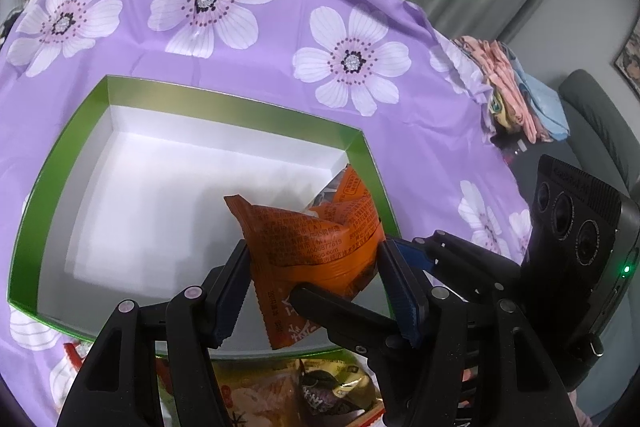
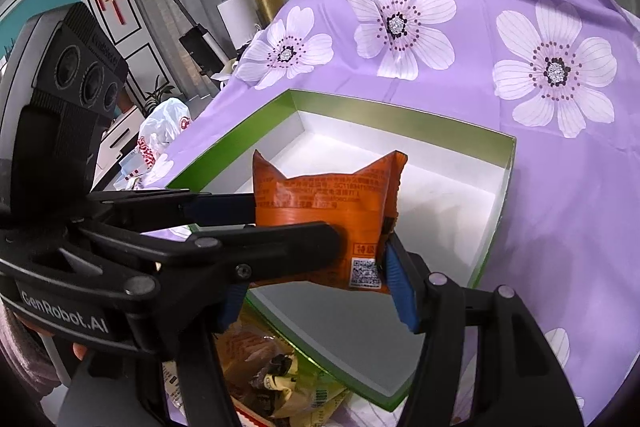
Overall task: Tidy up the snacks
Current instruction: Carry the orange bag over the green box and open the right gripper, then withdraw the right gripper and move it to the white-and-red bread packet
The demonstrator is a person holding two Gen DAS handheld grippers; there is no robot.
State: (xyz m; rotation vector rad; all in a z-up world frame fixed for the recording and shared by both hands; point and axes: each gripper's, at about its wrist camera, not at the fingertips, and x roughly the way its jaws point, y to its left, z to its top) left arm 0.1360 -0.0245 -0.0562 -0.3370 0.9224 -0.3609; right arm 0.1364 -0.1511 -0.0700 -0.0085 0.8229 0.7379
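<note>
A purple flowered cloth covers the table, and on it sits an empty green-rimmed box, open-topped to take snacks. Both the left gripper and the right gripper pinch one orange snack packet together, holding it over the box's near side, probably for lowering in.

My left gripper: black plastic linkage arms, round silver rivets, dark blue ribbed pads on the fingers. My right gripper: same black frame, blue ribbed pads, one small hex screw on the crossing arm, white "GenRobot.AI" lettering on the left unit's body seen beside it. Each view shows the other unit's black camera block with three round lenses and a green LED. Fuzzy mauve sleeve at the edge.
</note>
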